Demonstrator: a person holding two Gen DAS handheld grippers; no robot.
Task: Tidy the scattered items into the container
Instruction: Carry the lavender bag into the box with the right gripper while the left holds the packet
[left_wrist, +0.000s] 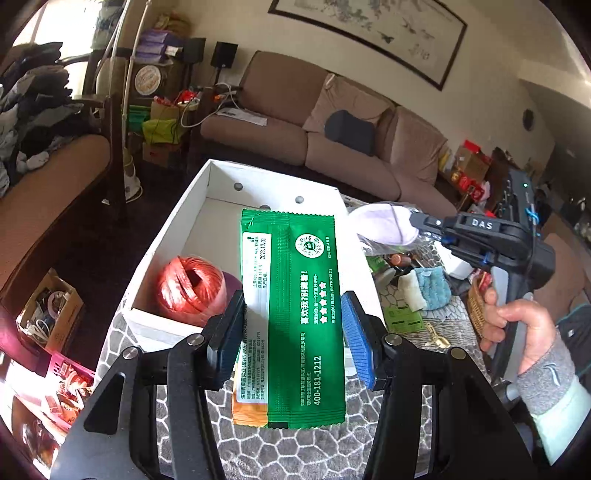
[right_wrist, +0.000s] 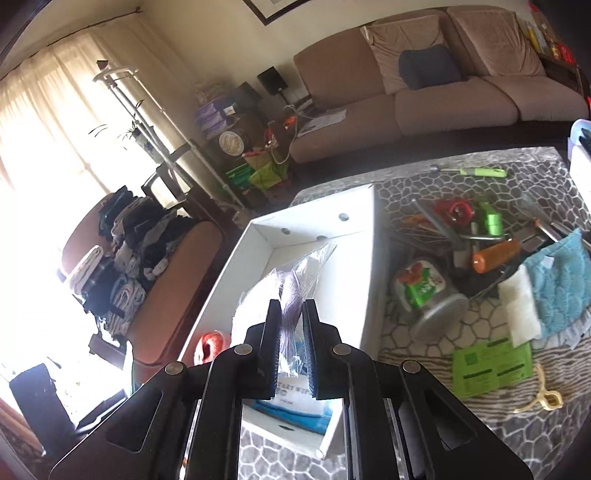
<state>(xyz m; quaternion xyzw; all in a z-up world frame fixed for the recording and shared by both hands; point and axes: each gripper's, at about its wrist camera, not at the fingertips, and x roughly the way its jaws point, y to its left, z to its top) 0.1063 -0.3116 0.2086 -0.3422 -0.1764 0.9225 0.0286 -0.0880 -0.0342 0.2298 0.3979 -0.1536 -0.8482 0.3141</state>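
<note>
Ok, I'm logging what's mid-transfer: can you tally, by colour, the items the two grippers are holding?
Green: 1, the sachet in the left gripper.
Pale purple: 1, the bagged item in the right gripper.
Total: 2.

Green sachet (left_wrist: 295, 314) and bagged cloth (right_wrist: 291, 284) over white box (left_wrist: 177, 236).

Brown sofa (left_wrist: 332, 122), prob. clothes pile (right_wrist: 133, 243)
</note>
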